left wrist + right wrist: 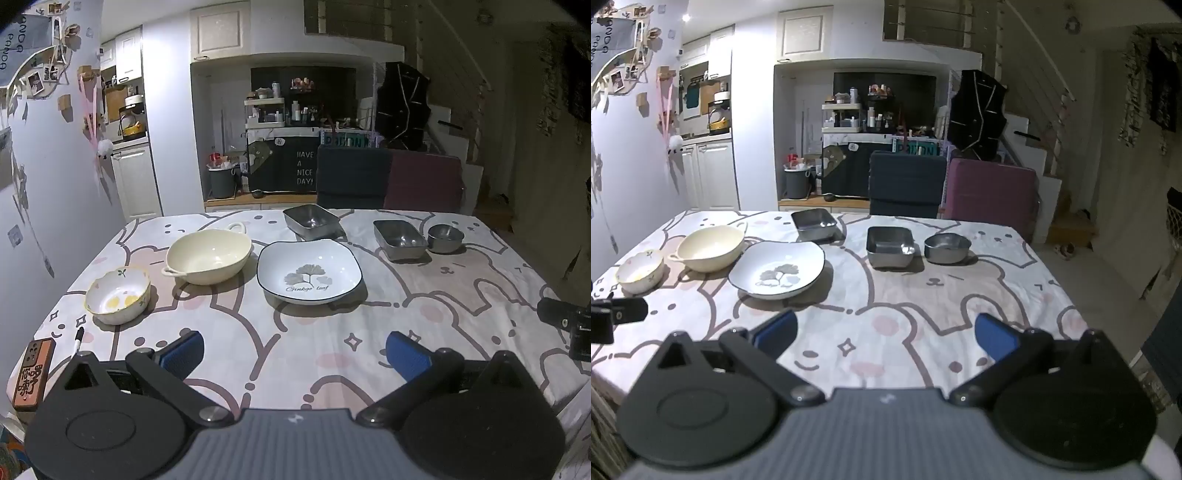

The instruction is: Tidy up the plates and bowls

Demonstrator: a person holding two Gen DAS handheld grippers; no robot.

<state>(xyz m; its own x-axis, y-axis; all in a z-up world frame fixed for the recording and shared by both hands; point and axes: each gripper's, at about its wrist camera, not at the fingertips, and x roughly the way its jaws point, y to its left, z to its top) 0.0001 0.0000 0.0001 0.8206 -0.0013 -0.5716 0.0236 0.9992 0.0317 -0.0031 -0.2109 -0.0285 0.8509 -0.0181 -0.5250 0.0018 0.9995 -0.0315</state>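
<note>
Kitchen cabinets, a cluttered shelf and two chairs stand behind a table [295, 332] covered with a pink and white cartoon cloth. On it, from the left, sit a small flowered bowl [118, 295], a cream bowl with two handles [208, 256] and a white square plate with a leaf print [309, 271], each apart from the next. Farther back a square steel tray [312, 220] stands just behind the plate. To the right, a second steel tray [399, 239] and a small round steel bowl [446, 238] stand just beside each other. A pen [78, 338] and a brown phone [34, 373] lie at the near left edge. The left gripper [293, 352] hangs over bare cloth, fingers spread wide and empty. The right gripper [884, 334] does the same, nearer the steel pieces, and holds nothing.
</note>
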